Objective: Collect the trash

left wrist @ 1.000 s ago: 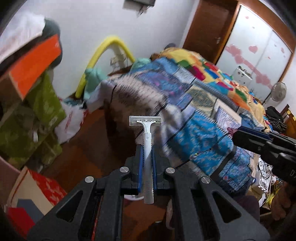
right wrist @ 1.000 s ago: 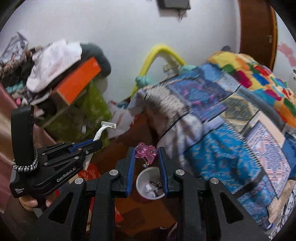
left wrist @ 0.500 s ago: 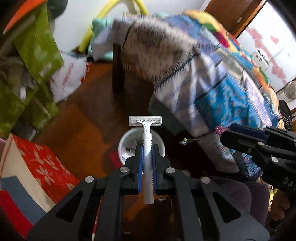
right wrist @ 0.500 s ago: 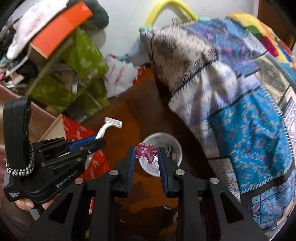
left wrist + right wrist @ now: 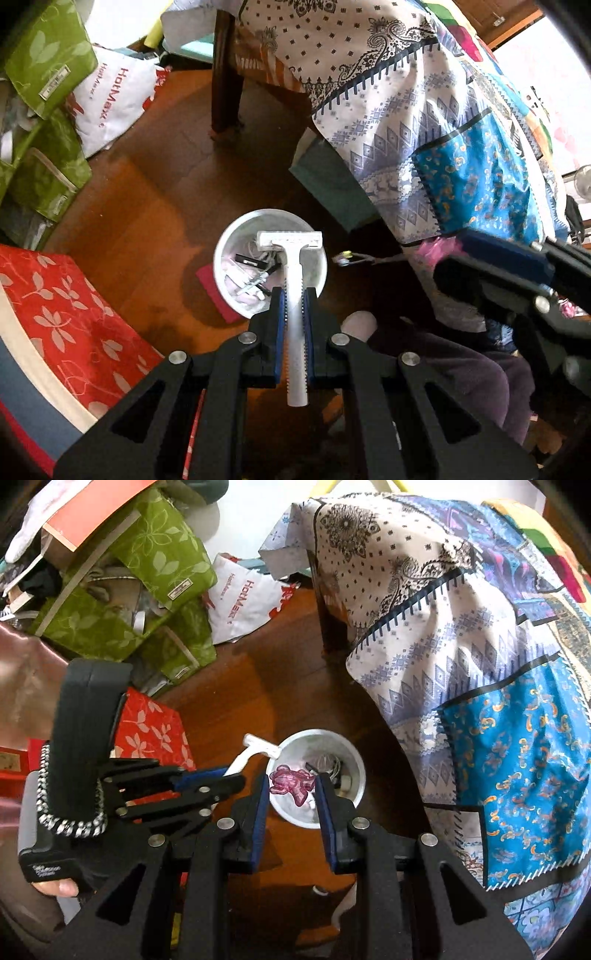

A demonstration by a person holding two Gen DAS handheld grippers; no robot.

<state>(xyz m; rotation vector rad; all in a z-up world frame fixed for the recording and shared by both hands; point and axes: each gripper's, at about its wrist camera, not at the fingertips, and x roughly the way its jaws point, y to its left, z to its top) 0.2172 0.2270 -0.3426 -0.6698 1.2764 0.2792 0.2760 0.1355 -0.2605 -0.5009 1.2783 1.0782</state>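
My left gripper (image 5: 294,308) is shut on a white disposable razor (image 5: 291,266), its head hanging over a white bin (image 5: 236,236) on the wooden floor. The bin holds several small scraps. My right gripper (image 5: 291,786) is shut on a crumpled pink wrapper (image 5: 290,781) just above the same bin (image 5: 354,764). In the right wrist view the left gripper (image 5: 207,779) comes in from the left with the razor (image 5: 255,749) at the bin's rim. The right gripper (image 5: 495,258) shows at the right of the left wrist view.
A bed with a patterned quilt (image 5: 480,664) overhangs the floor on the right, its wooden leg (image 5: 225,74) behind the bin. Green bags (image 5: 147,590), a white plastic bag (image 5: 110,99) and a red floral box (image 5: 66,314) crowd the left. A small item (image 5: 347,256) lies right of the bin.
Both grippers have tipped down from facing the bed and wall to facing the floor, and have come closer over the white bin. Each still holds its item.
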